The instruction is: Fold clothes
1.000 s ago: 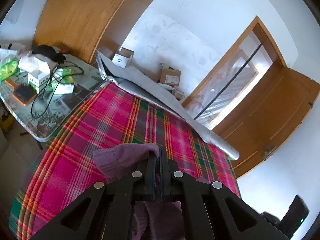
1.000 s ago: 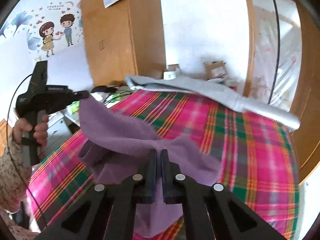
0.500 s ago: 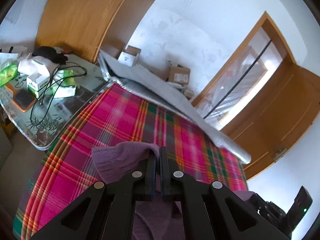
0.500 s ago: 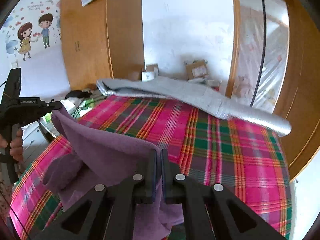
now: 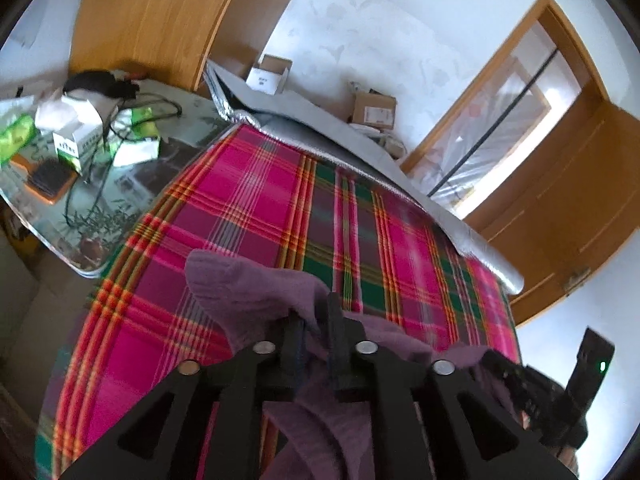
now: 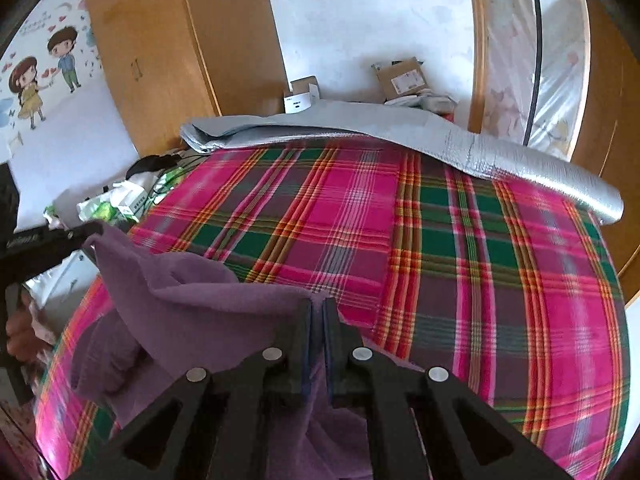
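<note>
A purple knit garment [image 5: 248, 284] hangs low over the plaid bedspread [image 5: 260, 184], stretched between both grippers. My left gripper [image 5: 316, 312] is shut on one bunched edge of it, and cloth shows in the narrow gap between the fingers. My right gripper [image 6: 318, 308] is shut on another edge of the purple garment [image 6: 180, 300], whose folds sag to the left and touch the bedspread [image 6: 440, 260]. The right wrist view shows the left gripper [image 6: 86, 238] at the left edge, held by a hand and pinching a raised corner. The right gripper's body shows at the lower right of the left wrist view.
A rolled silver mat [image 6: 480, 148] lies along the bed's far edge. A glass side table [image 5: 80, 200] to the left carries boxes, cables and packets. A wooden wardrobe [image 6: 160, 60] and cardboard boxes [image 6: 400, 76] stand beyond. A wooden door [image 5: 560, 208] is at the right.
Both grippers have come down toward the bed and the garment has sunk with them, now sagging onto the bedspread. The left gripper's fingers stand slightly wider around the cloth.
</note>
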### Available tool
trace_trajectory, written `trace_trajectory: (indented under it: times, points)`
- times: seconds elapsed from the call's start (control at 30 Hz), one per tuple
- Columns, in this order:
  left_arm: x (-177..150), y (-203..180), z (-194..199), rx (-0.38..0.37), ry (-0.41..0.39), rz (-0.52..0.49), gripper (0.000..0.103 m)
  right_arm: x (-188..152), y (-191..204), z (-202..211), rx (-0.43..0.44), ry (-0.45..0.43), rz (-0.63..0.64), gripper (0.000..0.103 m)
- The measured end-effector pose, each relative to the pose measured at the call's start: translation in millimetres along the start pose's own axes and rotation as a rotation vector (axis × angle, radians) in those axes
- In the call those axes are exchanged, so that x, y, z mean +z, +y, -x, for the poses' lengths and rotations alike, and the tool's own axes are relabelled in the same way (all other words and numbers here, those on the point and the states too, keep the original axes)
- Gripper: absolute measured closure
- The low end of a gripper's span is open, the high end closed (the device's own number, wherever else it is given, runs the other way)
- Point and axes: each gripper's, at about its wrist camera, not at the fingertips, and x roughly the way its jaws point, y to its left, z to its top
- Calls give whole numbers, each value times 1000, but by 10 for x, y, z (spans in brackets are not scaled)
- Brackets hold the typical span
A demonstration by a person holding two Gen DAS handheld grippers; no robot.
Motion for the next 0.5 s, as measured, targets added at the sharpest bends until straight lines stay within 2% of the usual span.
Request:
trace_trajectory:
  times: [0.2,0.27,0.33,0.5]
  points:
    - [-180,-157,314,18,-36,-64,88,-42,-48,328,63,-78,-53,86]
    - [-243,-202,403,24,-49,-82,84,-61,-63,446,79,-98,-61,82]
    - [-308,-236,493,38,-71,-101,84,-86,-74,544,79,-111,-66,79]
    - [-397,-135,592,21,-51,-41,84,-203,-202,736,83,-132,-110,76]
